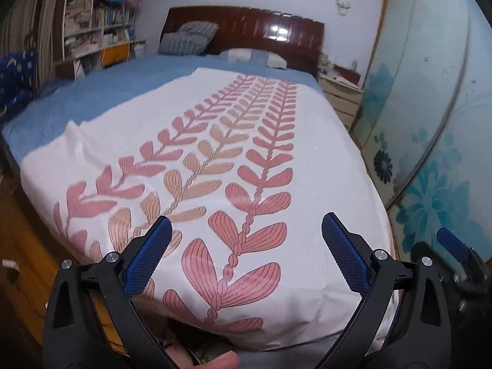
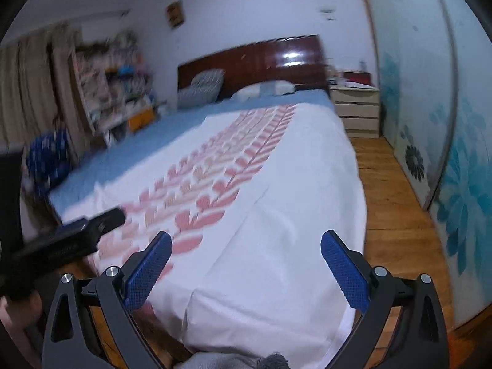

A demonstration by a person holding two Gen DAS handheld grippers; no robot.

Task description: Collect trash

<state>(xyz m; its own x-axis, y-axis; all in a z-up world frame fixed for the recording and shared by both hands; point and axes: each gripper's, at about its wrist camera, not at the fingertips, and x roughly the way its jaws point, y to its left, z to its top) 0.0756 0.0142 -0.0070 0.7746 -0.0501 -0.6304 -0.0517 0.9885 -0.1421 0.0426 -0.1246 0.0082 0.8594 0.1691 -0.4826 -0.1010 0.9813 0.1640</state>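
On my left wrist camera, the left gripper (image 1: 246, 246) hangs wide open over the quilt (image 1: 196, 166) at the bed's foot. On my right camera, the right gripper (image 2: 246, 261) gapes empty too; I can't spot any trash.

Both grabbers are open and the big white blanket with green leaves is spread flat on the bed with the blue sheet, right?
Almost. The leaves are not green: the white blanket has pink and peach leaves, as the left wrist view shows clearly. The rest holds: the left gripper and the right gripper are both open, and the blanket lies spread over the blue sheet on the bed.
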